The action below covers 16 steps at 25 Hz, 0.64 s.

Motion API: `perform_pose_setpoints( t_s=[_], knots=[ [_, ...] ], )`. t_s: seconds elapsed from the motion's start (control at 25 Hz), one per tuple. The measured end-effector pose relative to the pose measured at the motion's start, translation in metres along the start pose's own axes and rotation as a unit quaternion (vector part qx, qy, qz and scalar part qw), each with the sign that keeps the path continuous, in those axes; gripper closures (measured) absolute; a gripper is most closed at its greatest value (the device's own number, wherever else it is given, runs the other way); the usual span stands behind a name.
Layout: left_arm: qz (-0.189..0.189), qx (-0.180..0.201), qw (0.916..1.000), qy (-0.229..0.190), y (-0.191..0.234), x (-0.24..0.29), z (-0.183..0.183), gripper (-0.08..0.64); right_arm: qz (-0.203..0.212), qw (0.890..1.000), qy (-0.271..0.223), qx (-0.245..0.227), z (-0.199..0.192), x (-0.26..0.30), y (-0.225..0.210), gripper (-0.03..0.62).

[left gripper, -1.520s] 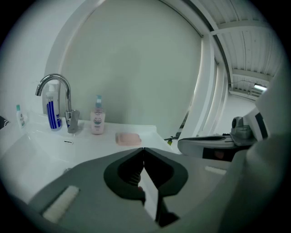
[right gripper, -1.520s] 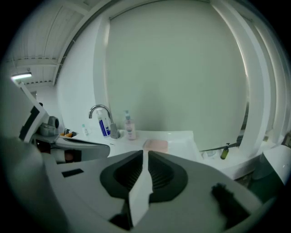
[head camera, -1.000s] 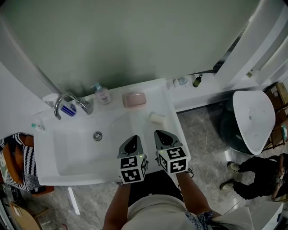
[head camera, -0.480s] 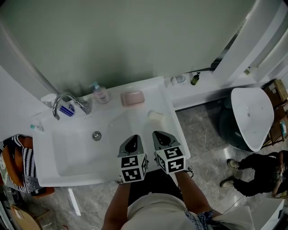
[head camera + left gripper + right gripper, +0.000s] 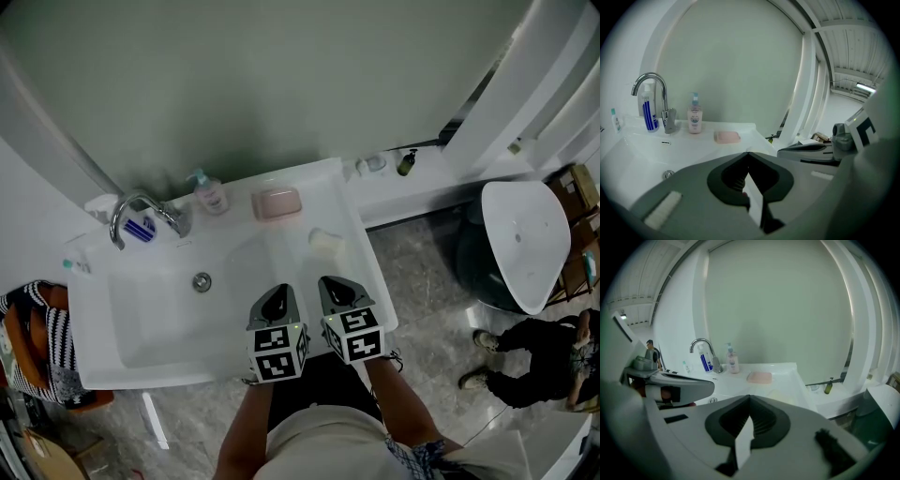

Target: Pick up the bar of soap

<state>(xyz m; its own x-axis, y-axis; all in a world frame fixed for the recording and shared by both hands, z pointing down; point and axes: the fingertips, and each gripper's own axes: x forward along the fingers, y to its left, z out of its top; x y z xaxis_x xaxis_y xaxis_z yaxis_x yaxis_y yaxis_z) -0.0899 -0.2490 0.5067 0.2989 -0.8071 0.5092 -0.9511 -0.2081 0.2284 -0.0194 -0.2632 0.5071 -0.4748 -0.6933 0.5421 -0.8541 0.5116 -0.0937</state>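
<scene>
A pink bar of soap [image 5: 278,202] lies at the back of the white washbasin's rim [image 5: 352,234], right of the pump bottle [image 5: 212,195]. It shows too in the left gripper view [image 5: 727,137] and the right gripper view [image 5: 759,377]. A smaller cream bar [image 5: 326,244] lies on the rim nearer to me. My left gripper [image 5: 275,298] and right gripper [image 5: 342,288] hover side by side over the basin's front edge, well short of both bars. In their own views the left gripper [image 5: 748,153] and right gripper [image 5: 749,396] have jaws closed tip to tip, nothing between them.
A chrome faucet [image 5: 141,211] stands at the back left with a blue-and-white tube [image 5: 142,230] behind it. The drain [image 5: 202,281] sits mid-basin. A small dark bottle [image 5: 408,164] is on the ledge to the right. A person [image 5: 539,375] crouches on the floor at the right.
</scene>
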Motion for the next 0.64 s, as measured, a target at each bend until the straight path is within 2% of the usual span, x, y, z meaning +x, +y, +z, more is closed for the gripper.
perform_pose_setpoints(
  t_s=[0.64],
  knots=[
    [0.000, 0.001, 1.0000, 0.002, 0.0008, 0.0028, -0.0002, 0.552, -0.002, 1.000, 0.009, 0.001, -0.0034, 0.0028, -0.0006, 0.580]
  ],
)
